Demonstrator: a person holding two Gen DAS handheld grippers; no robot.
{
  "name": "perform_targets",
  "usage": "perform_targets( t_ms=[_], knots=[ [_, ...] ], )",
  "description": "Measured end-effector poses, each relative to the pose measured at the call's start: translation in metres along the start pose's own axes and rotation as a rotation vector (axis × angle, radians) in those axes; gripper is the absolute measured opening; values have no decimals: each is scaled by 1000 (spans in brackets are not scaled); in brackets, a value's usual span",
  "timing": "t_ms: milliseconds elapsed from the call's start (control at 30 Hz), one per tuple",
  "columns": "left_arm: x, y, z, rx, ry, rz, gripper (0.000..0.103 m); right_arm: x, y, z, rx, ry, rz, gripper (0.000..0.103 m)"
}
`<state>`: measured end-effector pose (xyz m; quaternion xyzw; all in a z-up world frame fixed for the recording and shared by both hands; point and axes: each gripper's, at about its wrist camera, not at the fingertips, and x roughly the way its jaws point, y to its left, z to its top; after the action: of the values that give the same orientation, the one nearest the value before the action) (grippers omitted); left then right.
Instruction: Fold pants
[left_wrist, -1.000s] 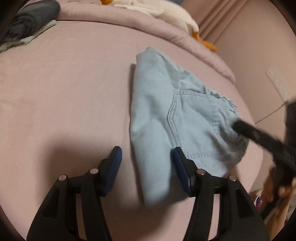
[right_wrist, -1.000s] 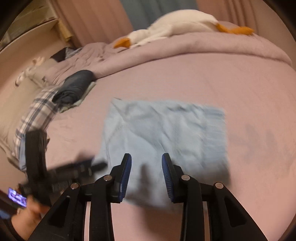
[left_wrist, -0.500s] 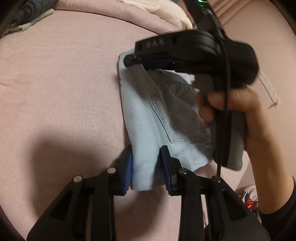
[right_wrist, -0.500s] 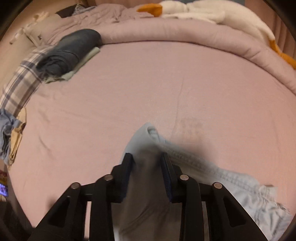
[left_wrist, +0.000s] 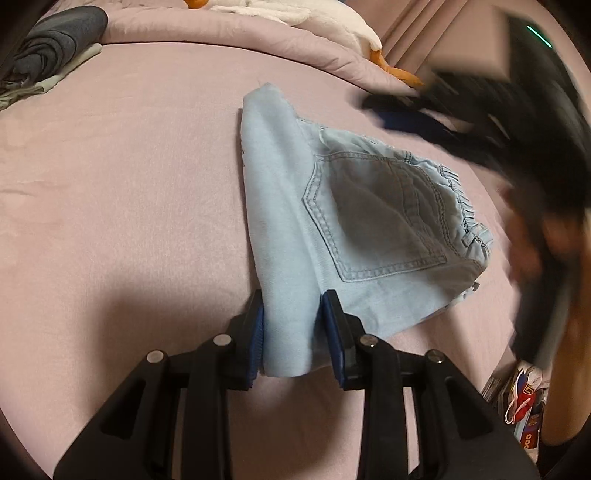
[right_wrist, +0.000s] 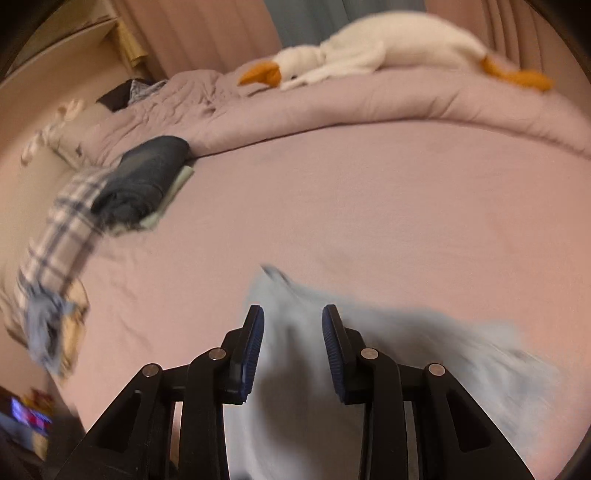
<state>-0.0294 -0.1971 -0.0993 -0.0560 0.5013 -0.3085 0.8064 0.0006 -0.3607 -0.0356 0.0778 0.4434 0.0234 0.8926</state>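
Note:
The light blue denim pants (left_wrist: 332, 229) lie folded on the pink bed sheet (left_wrist: 122, 184), back pocket up. My left gripper (left_wrist: 293, 334) has its blue pads on either side of the near folded edge, partly closed around it. My right gripper shows blurred at the upper right of the left wrist view (left_wrist: 498, 122), raised above the waistband. In the right wrist view the right gripper (right_wrist: 291, 339) stands part open over the blurred pants (right_wrist: 424, 354); I cannot tell whether it grips the cloth.
A dark grey folded garment (left_wrist: 51, 51) on a pale cloth lies at the far left. A white plush goose (right_wrist: 369, 55) rests on the rolled pink duvet (right_wrist: 369, 107). Plaid cloth (right_wrist: 62, 229) hangs at the bed's left edge. Clutter (left_wrist: 524, 398) lies beside the bed.
The right gripper lifted up and away to the right, uncovering the pocket. The left gripper stayed around the near edge. The pants lie about where they were.

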Motion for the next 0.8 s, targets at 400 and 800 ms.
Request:
perform_targets(
  t_ms=[400, 800],
  knots=[
    [10, -19, 5, 87, -7, 98, 37, -66, -37, -135, -216, 6, -275, 33],
    [-3, 7, 7, 1, -30, 83, 58, -106, -78, -138, 200, -56, -18, 57]
  ],
)
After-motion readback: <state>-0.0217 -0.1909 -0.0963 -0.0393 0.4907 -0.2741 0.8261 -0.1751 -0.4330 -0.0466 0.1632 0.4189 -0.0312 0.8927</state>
